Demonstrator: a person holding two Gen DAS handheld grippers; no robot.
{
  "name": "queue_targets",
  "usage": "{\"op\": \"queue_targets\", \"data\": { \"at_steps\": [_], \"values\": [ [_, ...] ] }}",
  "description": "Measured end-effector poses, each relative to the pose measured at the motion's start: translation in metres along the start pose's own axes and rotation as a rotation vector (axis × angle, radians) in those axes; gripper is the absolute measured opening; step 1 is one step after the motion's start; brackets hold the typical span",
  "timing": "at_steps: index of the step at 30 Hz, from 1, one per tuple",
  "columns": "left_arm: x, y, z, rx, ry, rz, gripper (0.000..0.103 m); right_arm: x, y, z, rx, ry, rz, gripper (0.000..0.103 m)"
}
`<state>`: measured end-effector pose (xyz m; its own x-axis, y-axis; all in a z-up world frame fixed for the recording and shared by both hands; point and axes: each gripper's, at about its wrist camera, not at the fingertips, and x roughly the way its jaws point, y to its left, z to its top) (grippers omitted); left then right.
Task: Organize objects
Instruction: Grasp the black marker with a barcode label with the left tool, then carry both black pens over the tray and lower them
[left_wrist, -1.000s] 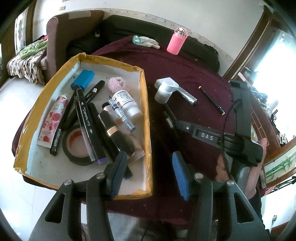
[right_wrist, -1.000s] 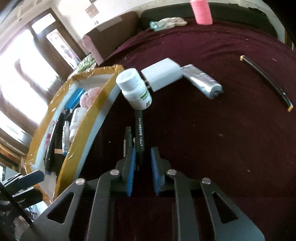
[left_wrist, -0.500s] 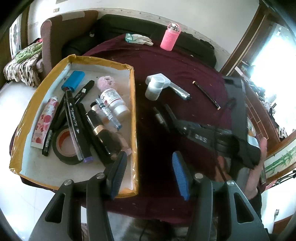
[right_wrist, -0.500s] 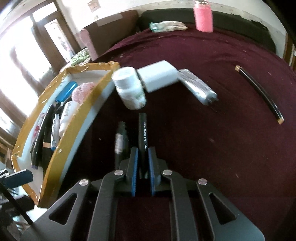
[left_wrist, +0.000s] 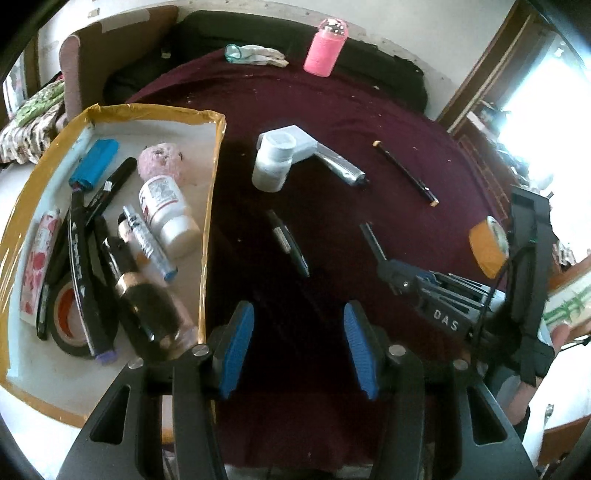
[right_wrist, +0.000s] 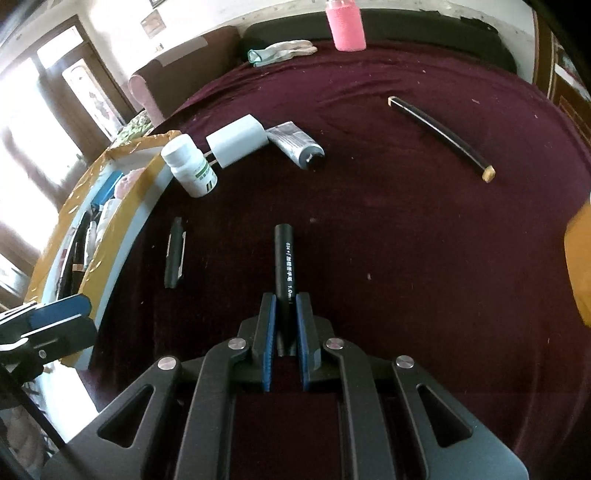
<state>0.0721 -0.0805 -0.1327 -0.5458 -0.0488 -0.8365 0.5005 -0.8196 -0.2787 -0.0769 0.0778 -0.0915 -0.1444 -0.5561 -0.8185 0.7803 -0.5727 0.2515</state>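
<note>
Black pen (right_wrist: 284, 266) clamped in right gripper (right_wrist: 284, 317) above maroon cloth (right_wrist: 406, 240)

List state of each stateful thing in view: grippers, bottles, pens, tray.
right gripper: shut on black pen
left gripper: open, empty
white pill bottle: upright, capped, on cloth
second black pen: lying loose on cloth
pink bottle: upright
tray: filled, uncovered

"DAS" on right gripper (left_wrist: 445, 321); "1.0" on pen (right_wrist: 285, 266)
</note>
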Motion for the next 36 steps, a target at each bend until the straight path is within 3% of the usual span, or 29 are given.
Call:
{"op": "queue_targets", "data": {
  "at_steps": [4, 8, 12, 18, 21, 29, 36],
  "values": [
    [0.015, -0.006, 0.010, 0.010, 0.019, 0.043, 0.044, 0.005, -0.001, 0.001, -0.010, -0.033, 0.015, 0.009],
    [0.030, -0.017, 0.022, 0.044, 0.037, 0.086, 0.033, 0.005, 0.001, 0.000, -0.021, -0.063, 0.009, 0.009],
    [0.055, -0.023, 0.037, 0.062, 0.064, 0.157, 0.019, 0.007, -0.007, 0.003, 0.016, -0.062, 0.063, 0.009],
    [0.073, -0.026, 0.042, 0.090, 0.061, 0.204, 0.009, 0.006, -0.014, 0.004, 0.054, -0.064, 0.104, 0.009],
    [0.072, -0.029, 0.035, 0.114, 0.051, 0.219, 0.009, 0.006, -0.012, 0.004, 0.045, -0.062, 0.108, 0.009],
    [0.030, -0.029, -0.001, 0.100, 0.032, 0.126, 0.009, 0.006, -0.014, 0.005, 0.049, -0.059, 0.133, 0.009],
    [0.011, -0.018, -0.008, 0.071, 0.014, 0.084, 0.009, 0.001, -0.016, 0.004, 0.053, -0.085, 0.151, 0.009]
  ]
}}
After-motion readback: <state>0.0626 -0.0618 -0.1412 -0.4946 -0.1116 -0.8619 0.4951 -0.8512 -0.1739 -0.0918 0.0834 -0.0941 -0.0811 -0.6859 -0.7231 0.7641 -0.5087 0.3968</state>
